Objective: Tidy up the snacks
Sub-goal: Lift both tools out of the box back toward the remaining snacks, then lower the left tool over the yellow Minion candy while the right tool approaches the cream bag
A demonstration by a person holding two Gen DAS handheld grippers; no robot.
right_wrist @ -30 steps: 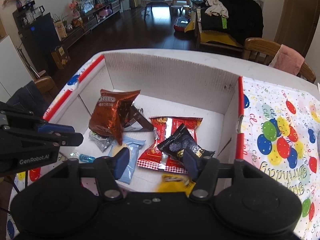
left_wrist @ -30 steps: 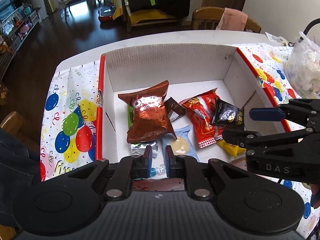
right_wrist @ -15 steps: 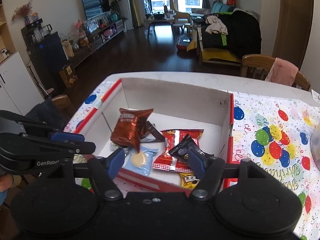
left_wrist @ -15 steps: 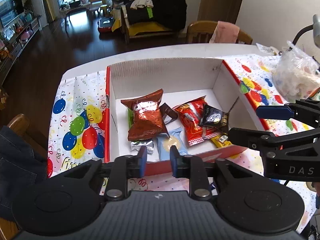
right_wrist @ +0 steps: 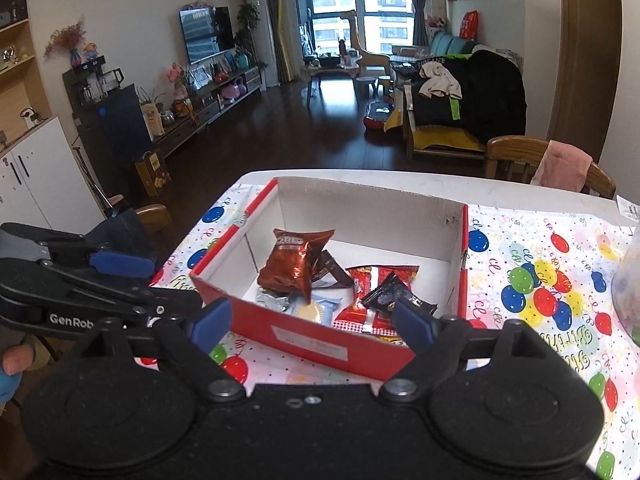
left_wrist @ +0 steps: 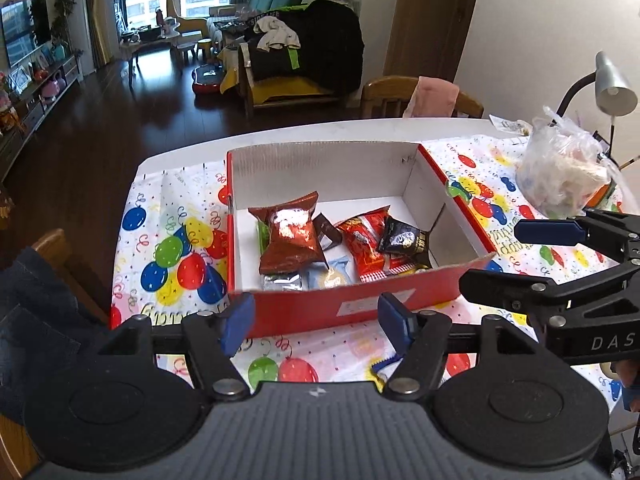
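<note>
Two grippers, both empty. Left gripper (left_wrist: pixel 318 318), lower centre of its own view: jaws opening, nothing between the pads, only the near wall of the box seen through the gap. Right gripper (right_wrist: pixel 310 326), lower centre of its view: jaws opening too, likewise empty.

Task items: the snacks lie in the red box (left_wrist: pixel 352 304), mid-frame, white inside, on the balloon-print tablecloth (left_wrist: pixel 172 240). Contents seen: brown Oreo bag (left_wrist: pixel 290 240) left of centre, propped over smaller packets; red packet (left_wrist: pixel 366 246) to its right; black packet (left_wrist: pixel 404 240) lying on the red one; pale blue packet (left_wrist: pixel 332 276) and silver packet (left_wrist: pixel 282 280) along the near wall. A yellow packet (right_wrist: pixel 394 342) shows at the box's near right corner in the right view.

Step, as judged: a between-placements moment, both tools held above and in front of the box. One blue-edged wrapper (left_wrist: pixel 386 362) lies on the cloth, lower centre of the left view, mostly hidden by the gripper; probably the next pick. That calls for a low approach and a flat pinch on a thin edge.

Surroundings: clear plastic bag (left_wrist: pixel 568 172) at right, desk lamp (left_wrist: pixel 612 84) above it, chair with pink cloth (left_wrist: pixel 434 96) beyond the table. Obstruction: the box's near wall lies between the grippers and the snacks inside; the two grippers sit close together.
</note>
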